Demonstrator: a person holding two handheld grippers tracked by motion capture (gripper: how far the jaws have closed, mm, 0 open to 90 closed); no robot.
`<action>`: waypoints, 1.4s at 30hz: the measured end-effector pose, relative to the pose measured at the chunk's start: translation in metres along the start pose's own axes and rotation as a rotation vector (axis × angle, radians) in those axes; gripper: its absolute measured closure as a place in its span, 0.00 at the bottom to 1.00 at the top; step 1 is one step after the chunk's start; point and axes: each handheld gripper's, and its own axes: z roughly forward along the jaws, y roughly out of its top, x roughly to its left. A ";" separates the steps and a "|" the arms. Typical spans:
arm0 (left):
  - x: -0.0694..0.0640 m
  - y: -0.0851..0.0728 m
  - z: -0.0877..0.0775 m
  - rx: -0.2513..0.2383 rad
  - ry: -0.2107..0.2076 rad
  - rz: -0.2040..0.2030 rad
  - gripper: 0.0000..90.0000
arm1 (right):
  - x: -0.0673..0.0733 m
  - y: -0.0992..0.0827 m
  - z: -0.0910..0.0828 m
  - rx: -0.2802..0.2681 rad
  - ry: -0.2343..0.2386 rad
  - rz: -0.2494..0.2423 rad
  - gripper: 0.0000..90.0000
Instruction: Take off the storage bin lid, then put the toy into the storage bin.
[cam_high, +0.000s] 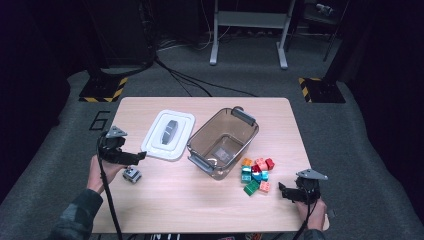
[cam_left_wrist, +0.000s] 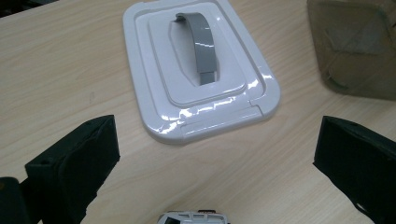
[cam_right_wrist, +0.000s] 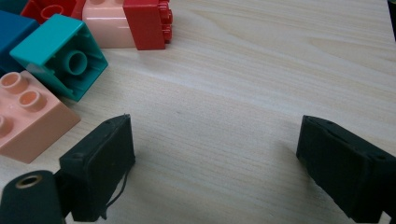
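Note:
A white lid (cam_high: 167, 134) with a grey handle lies flat on the wooden table (cam_high: 180, 200), left of a clear brown bin (cam_high: 223, 142) that stands empty. In the left gripper view the lid (cam_left_wrist: 201, 70) lies just beyond the wide-apart jaws, and the bin (cam_left_wrist: 355, 46) shows at the upper right. My left gripper (cam_high: 136, 157) is open near the lid's near left corner. A pile of several coloured bricks (cam_high: 256, 175) sits right of the bin's near end. My right gripper (cam_high: 283, 191) stands open just right of the pile, nothing between its jaws; teal (cam_right_wrist: 60, 56), pink (cam_right_wrist: 28, 116) and red bricks (cam_right_wrist: 147, 23) lie to its left.
A small grey-and-white toy piece (cam_high: 132, 174) lies on the table under my left gripper; its top edge shows as the toy piece (cam_left_wrist: 194, 218) in the left gripper view. Beyond the table are floor cables and a metal stand (cam_high: 248, 30).

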 end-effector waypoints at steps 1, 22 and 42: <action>0.001 -0.003 0.000 0.003 0.000 -0.004 0.00 | 0.000 0.000 0.000 -0.001 0.001 -0.002 0.11; 0.008 -0.068 0.015 0.059 0.026 -0.086 0.00 | -0.001 0.000 0.000 -0.005 0.001 -0.009 0.12; 0.010 -0.100 0.040 0.096 0.049 -0.099 0.19 | 0.000 0.000 0.000 -0.001 -0.002 -0.001 0.12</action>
